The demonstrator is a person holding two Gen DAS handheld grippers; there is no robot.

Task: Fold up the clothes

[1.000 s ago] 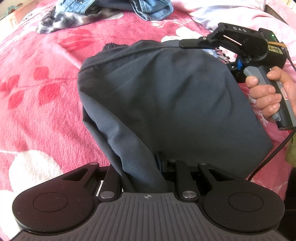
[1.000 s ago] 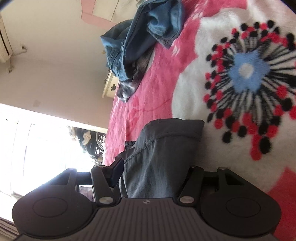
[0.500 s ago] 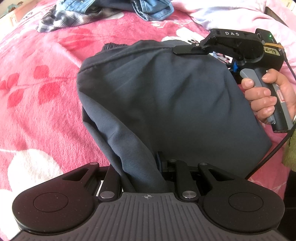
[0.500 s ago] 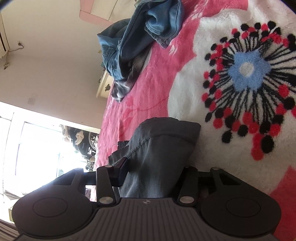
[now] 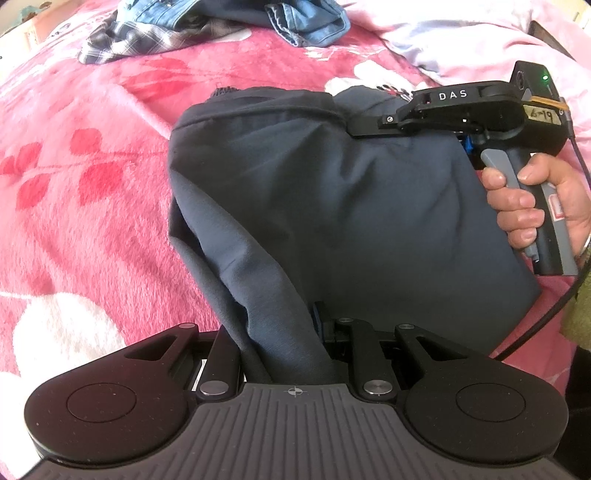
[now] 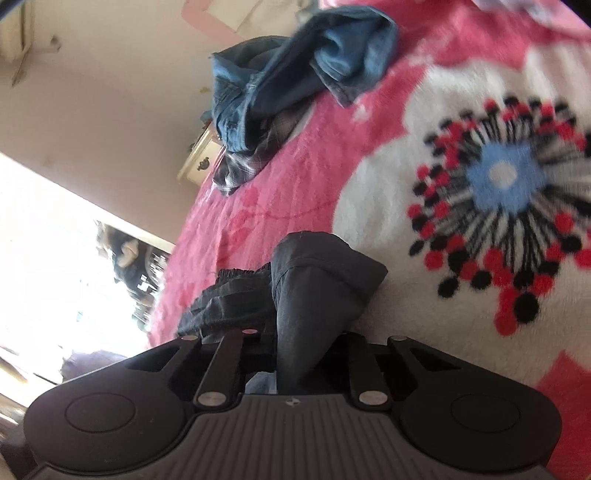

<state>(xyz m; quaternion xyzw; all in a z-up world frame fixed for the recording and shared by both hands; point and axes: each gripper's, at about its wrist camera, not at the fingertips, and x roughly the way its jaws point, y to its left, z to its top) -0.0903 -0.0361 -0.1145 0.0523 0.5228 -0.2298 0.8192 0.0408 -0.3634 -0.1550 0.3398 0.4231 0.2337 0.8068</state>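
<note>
While the left tongs (image 5: 284, 354) sit clamped on a bunched corner of the dark grey garment (image 5: 332, 206), the right tongs (image 5: 351, 125) are closing on its far edge at about one o'clock, cloth between the jaws and a hand (image 5: 535, 206) round the grip. The garment lies half folded in the middle of a bed under a pink fleece blanket (image 5: 74, 177); the right wrist view shows a large white flower with a blue centre (image 6: 498, 173) at two o'clock. At twelve o'clock lie blue jeans (image 5: 306, 18) over a plaid shirt (image 5: 122, 40); a pale bedside cabinet (image 6: 199, 158), a cream wall and a bright window stand beyond. The right tongs' body reads "DAS", and a tag behind it is handwritten "6-19". A second ago the right jaws stood wide around the cloth; the left grip is unchanged.
</note>
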